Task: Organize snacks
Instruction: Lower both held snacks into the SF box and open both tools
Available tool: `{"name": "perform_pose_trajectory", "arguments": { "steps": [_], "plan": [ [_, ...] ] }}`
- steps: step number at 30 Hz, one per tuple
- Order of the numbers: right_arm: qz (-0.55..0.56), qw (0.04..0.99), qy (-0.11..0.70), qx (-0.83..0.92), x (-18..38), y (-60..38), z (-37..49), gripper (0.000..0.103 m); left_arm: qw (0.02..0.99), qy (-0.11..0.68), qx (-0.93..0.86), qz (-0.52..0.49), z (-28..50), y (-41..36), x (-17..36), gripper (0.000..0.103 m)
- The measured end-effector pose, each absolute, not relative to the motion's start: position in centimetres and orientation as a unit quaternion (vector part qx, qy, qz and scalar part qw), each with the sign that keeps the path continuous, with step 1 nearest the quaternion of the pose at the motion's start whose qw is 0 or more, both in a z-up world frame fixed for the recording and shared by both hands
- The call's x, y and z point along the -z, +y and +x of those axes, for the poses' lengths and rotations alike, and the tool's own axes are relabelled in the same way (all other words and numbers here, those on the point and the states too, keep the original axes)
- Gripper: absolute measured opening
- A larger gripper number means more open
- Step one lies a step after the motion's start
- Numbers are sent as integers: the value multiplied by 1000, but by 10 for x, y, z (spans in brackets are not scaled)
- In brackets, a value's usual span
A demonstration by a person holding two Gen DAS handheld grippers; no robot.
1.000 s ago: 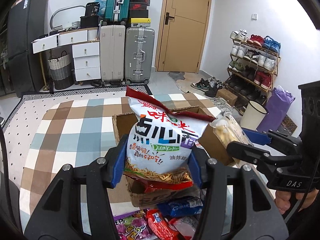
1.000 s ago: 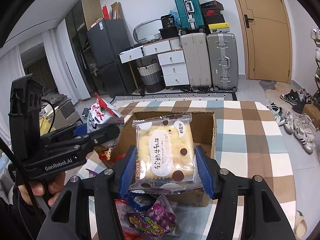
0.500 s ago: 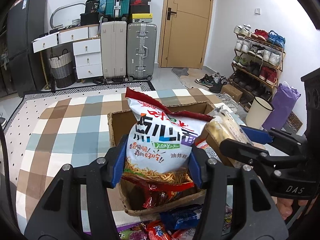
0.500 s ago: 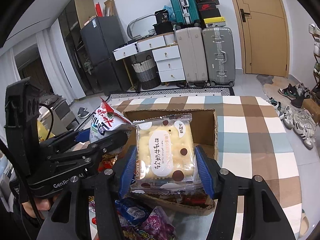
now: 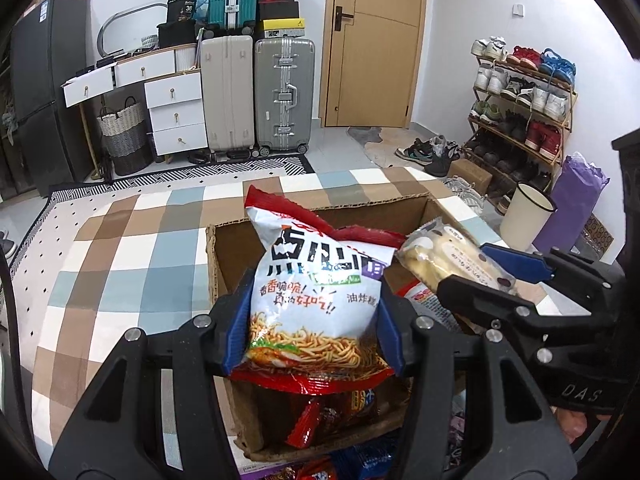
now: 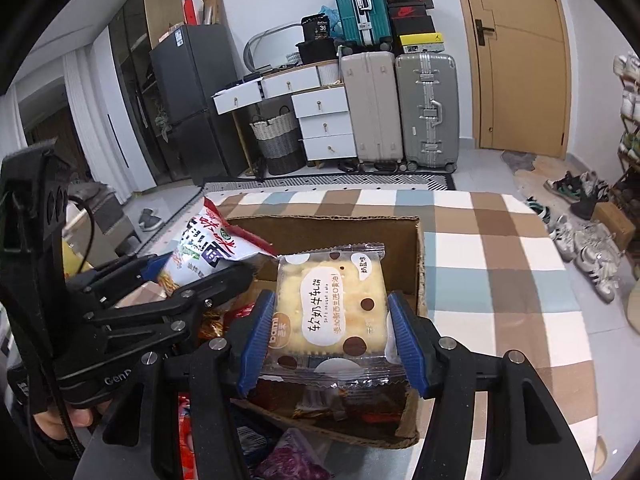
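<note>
Ahead of the hand-held gripper: white walls, a wooden door [image 5: 372,44], two upright grey suitcases [image 5: 256,92], white drawers [image 5: 172,112]. To the right, a wooden shoe rack [image 5: 524,96].

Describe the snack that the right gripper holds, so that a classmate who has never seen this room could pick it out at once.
Find the checked tablecloth, then the open cardboard box on it. Over the box, the right gripper clamps a clear cracker packet. Unlike the noodle bag beside it, it is square, see-through and brown-dotted.
</note>
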State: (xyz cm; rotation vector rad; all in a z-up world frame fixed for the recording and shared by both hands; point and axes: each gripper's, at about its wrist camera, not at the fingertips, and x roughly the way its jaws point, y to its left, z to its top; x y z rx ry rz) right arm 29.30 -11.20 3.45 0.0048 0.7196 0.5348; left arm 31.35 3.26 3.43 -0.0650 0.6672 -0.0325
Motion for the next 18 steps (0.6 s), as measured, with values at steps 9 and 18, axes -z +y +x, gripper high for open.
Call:
{"name": "perform_pose_trajectory", "arguments": {
  "steps": [9, 18],
  "plan": [
    [-39, 909, 336, -243, -25, -106, 291, 58, 942, 336, 11, -29, 323, 32, -25, 52],
    [-50, 919, 296, -257, -37, -106, 275, 63, 944, 329, 5, -31, 312, 34, -33, 68]
  ]
}}
